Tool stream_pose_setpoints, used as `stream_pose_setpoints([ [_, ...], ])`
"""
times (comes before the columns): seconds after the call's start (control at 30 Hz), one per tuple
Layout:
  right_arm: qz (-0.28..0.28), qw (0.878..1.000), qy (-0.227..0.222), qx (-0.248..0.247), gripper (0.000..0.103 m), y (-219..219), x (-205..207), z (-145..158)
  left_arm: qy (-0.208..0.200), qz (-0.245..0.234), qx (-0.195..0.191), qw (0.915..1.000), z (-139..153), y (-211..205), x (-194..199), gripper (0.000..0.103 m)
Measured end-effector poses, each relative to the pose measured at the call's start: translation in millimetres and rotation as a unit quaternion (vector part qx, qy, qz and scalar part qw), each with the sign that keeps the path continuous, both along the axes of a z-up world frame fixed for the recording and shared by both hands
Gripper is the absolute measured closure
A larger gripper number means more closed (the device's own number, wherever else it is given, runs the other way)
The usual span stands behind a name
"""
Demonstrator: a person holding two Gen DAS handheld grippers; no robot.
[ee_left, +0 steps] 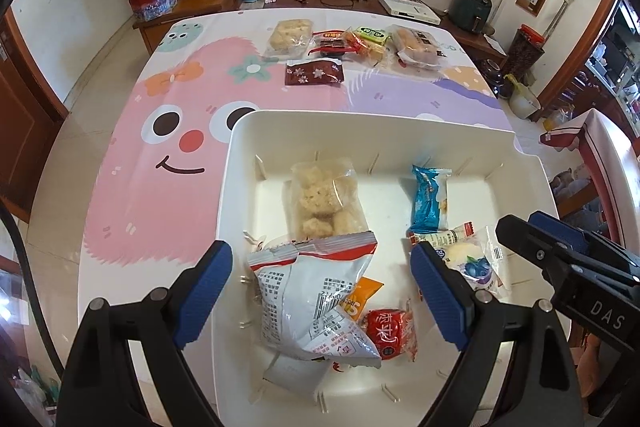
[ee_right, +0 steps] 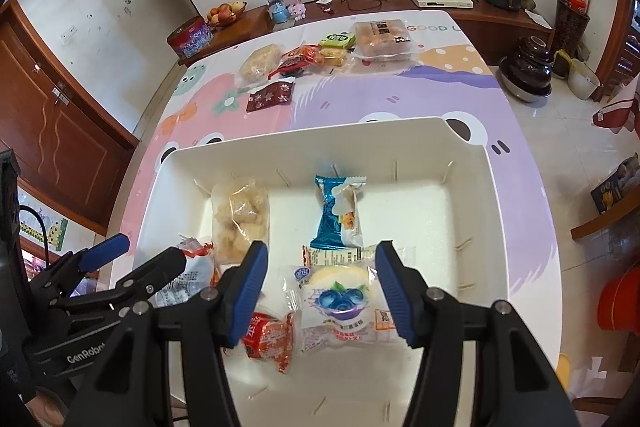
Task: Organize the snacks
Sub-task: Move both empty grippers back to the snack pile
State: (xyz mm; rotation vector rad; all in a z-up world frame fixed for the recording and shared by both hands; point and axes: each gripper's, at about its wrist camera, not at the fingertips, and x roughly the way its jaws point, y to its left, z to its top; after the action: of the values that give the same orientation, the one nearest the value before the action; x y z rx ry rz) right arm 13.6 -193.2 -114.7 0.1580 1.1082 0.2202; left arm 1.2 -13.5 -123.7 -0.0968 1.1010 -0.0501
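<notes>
Both my grippers, left gripper [ee_left: 320,279] and right gripper [ee_right: 318,291], hang released, empty, above the snack-filled white bin [ee_left: 400,125].

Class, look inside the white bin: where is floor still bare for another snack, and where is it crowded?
Bare floor lies along the white bin's right wall, beside the blue packet and blueberry cake. The near left is crowded: the silver bag overlaps the red packet.

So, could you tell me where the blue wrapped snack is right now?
The blue wrapped snack lies inside the white bin, right of the clear puffed-rice bag and just beyond the blueberry cake packet.
</notes>
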Motion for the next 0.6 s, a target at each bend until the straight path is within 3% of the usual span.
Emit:
stream_pose_setpoints([
  [0.37, 0.012, 1.0, -0.007, -0.014, 0.047, 5, 7, 0, 0.005, -0.021, 0.024, 0.9995, 0, -4, 10, 0.013],
  [0.6, 0.021, 0.999, -0.033, -0.026, 0.047, -1, 32, 26, -0.027, -0.022, 0.036, 0.9988, 31, 10, 39, 0.013],
])
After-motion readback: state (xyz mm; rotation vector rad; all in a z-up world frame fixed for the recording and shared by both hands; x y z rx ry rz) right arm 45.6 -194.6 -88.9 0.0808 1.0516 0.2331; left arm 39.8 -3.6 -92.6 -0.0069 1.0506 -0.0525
